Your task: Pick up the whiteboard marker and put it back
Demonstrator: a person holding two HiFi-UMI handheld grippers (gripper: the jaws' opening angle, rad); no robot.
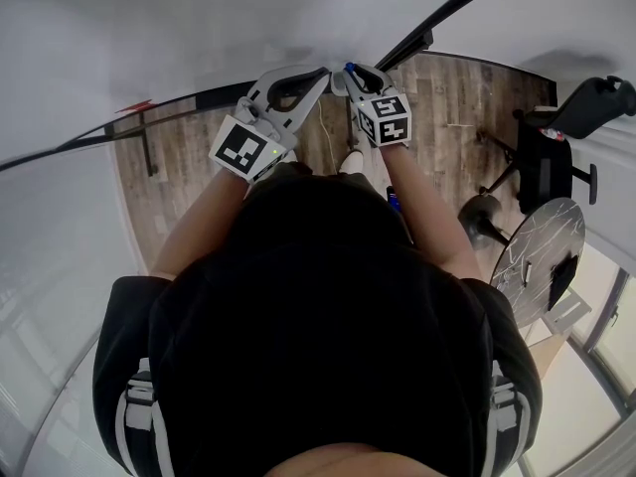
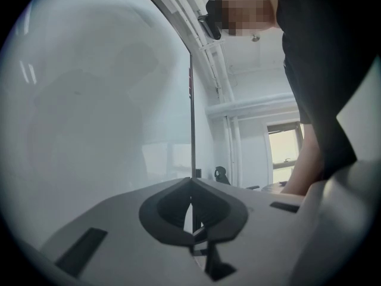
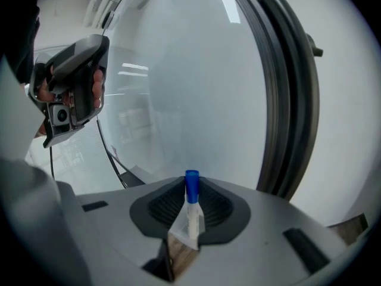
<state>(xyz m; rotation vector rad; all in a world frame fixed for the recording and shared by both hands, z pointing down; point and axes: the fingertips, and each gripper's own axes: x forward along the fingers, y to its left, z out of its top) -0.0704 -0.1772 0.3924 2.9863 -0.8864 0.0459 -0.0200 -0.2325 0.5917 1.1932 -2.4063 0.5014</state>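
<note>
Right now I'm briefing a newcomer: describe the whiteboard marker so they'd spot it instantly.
Find the large white whiteboard ahead, then the right hand-held gripper near it. Clamped between its dark ribbed jaws is a slim white marker; amid grey and white, only its cap is bright blue.

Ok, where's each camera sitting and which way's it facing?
Head view: on the head, facing steeply down; torso and forearms show.
Left gripper view: on the left gripper, facing the whiteboard; forearm at right.
Right gripper view: on the right gripper, facing the whiteboard; jaws hold the marker.
Both gripper views share the whiteboard.
</note>
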